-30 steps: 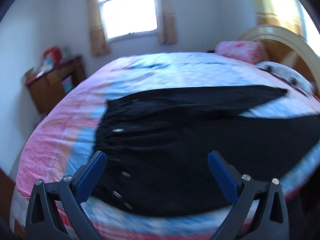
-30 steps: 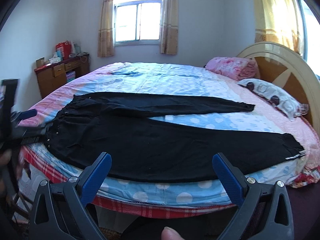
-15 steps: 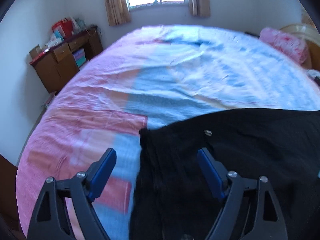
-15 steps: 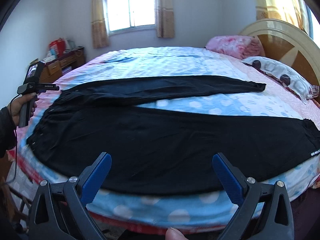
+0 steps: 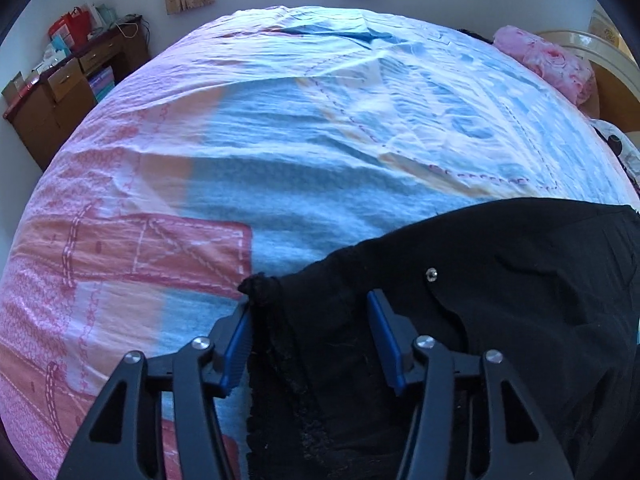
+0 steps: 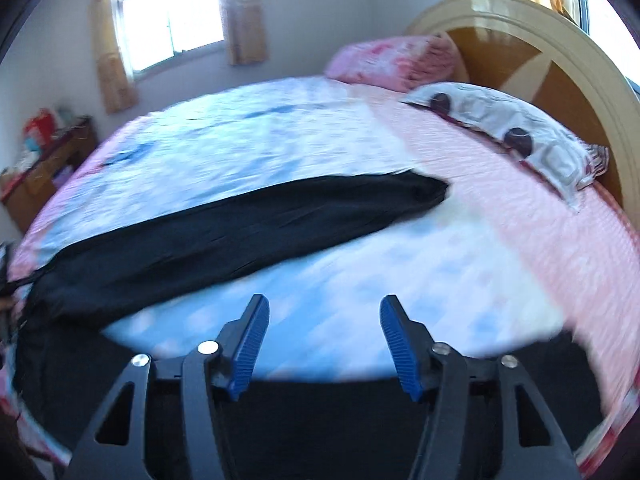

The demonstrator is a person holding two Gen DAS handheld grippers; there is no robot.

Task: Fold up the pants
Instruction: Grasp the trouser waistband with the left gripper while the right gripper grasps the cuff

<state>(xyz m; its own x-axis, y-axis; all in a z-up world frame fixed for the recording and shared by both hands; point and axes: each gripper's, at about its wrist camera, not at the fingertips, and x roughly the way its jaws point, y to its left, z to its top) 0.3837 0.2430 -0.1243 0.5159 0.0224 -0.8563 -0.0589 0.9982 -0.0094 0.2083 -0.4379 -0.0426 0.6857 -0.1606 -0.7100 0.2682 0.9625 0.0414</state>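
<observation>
Two hand-held grippers are in my grip, both with fingers apart. My left hand-held gripper [image 5: 310, 320] hovers low over the waistband corner of the black pants [image 5: 500, 280], its blue pads [image 5: 239, 344] straddling the bunched fabric without clamping it; the left pad sits right at the waistband's edge. A small metal snap [image 5: 431, 275] shows just beyond the right pad. The pants lie spread on the bed [image 5: 280, 140], one leg [image 6: 248, 224] stretched toward the pillow [image 6: 512, 136]. My right hand-held gripper [image 6: 323, 330] is above the blue sheet between the two legs, holding nothing.
</observation>
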